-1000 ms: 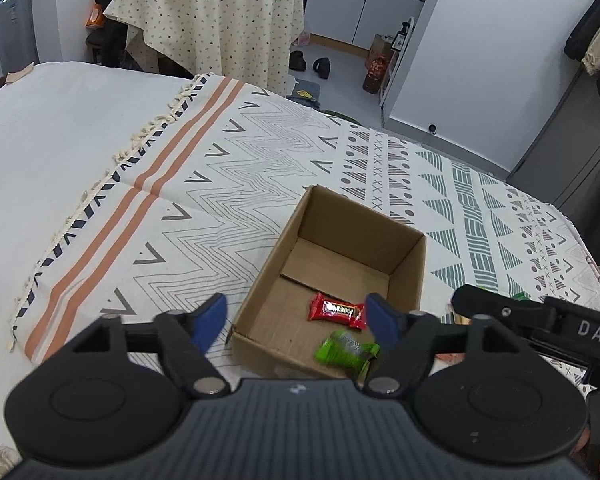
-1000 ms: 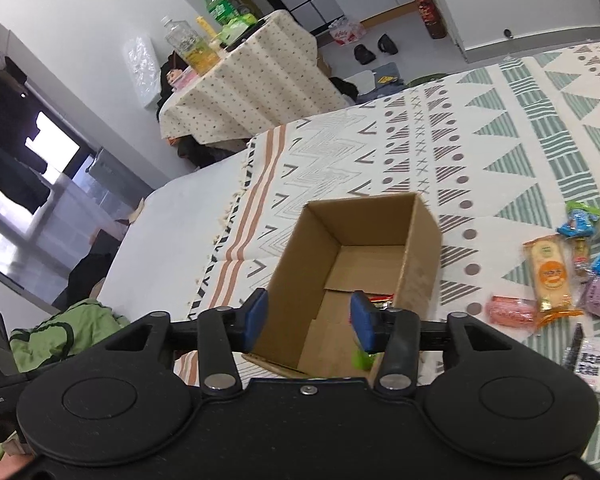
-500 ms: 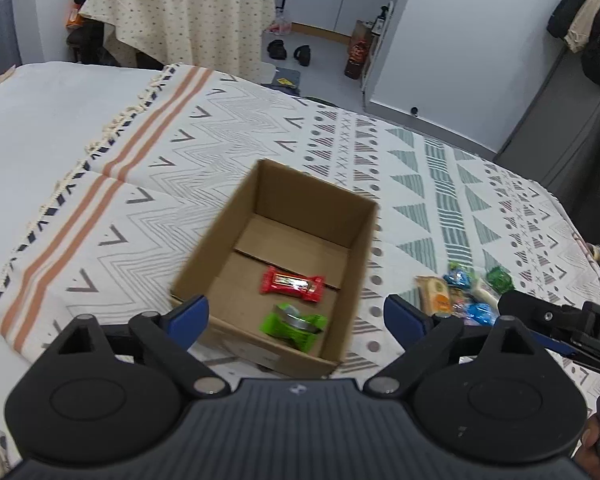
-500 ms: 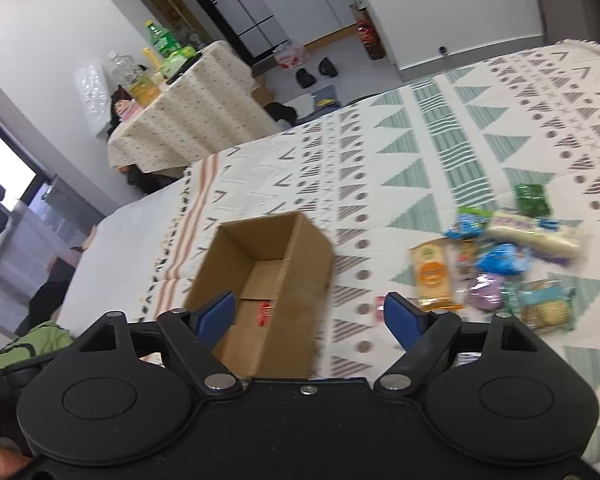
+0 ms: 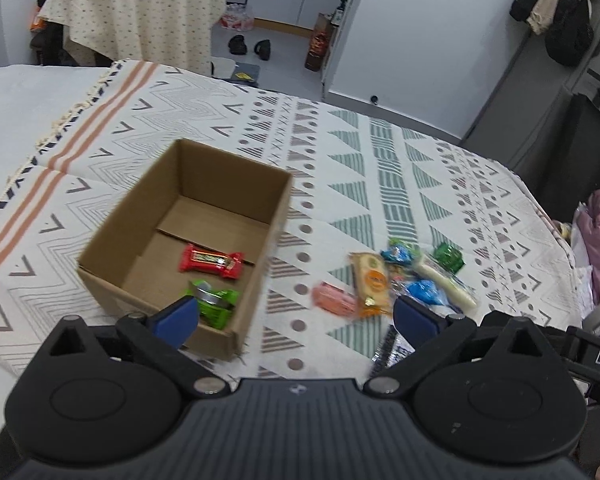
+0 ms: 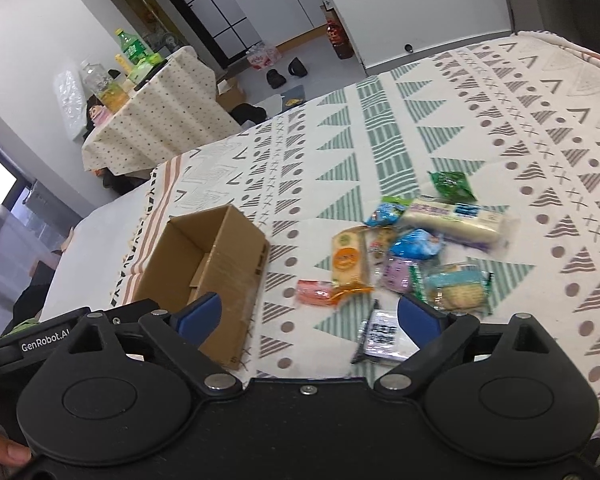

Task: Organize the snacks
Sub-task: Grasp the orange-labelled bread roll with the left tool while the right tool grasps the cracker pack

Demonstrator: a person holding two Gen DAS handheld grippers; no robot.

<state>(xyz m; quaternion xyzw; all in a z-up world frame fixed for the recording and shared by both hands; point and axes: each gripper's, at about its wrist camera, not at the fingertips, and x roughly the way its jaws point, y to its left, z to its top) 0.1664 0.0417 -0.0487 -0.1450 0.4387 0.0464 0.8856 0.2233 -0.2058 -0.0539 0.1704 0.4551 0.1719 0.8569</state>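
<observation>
An open cardboard box (image 5: 136, 196) (image 6: 236, 268) sits on a patterned cloth, holding a red candy bar (image 5: 211, 261) and a green packet (image 5: 216, 304). To its right lies a heap of snacks: an orange-labelled packet (image 5: 374, 282) (image 6: 349, 260), a pink packet (image 5: 334, 299) (image 6: 314, 291), a blue packet (image 6: 416, 243), a long white roll (image 6: 454, 220), a green packet (image 6: 452, 185), a cracker pack (image 6: 458, 290) and a white sachet (image 6: 384, 336). My left gripper (image 5: 296, 318) is open and empty, above the cloth between box and heap. My right gripper (image 6: 310, 314) is open and empty, near the sachet.
The patterned cloth (image 5: 380, 160) covers a bed-like surface with a white sheet (image 5: 24, 100) at the left. Beyond stand a draped table (image 5: 140, 12) with bottles, shoes on the floor (image 5: 248, 46) and white cabinets. Dark furniture (image 5: 576, 152) stands at the right.
Both grippers have opened wide and swung right, from over the box towards the snack heap. The red bar and green packet stay in the box.
</observation>
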